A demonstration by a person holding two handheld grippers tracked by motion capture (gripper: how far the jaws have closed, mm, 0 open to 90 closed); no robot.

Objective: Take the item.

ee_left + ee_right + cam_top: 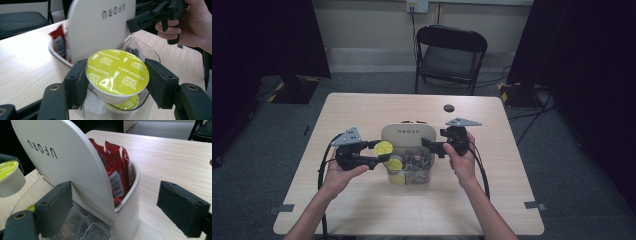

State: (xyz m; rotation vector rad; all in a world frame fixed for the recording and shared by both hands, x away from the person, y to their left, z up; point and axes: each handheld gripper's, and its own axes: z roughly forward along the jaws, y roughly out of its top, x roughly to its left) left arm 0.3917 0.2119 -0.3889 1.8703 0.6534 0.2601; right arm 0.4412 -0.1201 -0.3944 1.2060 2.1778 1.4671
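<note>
Looking down from the high view, the table point(362, 210) has bare wood toward every edge, while the organizer point(407, 134) sits at its centre. The left gripper point(379, 152), at 9 o'clock of the organizer, is clenched on a yellow-lidded capsule point(383, 147) held above the clear bin point(422, 176), where a second capsule point(394, 164) lies. The right gripper point(431, 146) stands at 3 o'clock. A folding chair point(451, 56) stands beyond the far edge

In the left gripper view, both pads press the capsule point(117, 68) by its rim, the white backboard point(100, 27) close at 12 o'clock

In the right gripper view, the jaws stand released, straddling the backboard point(62, 162); red sachets point(116, 170) fill the pocket behind it
</note>
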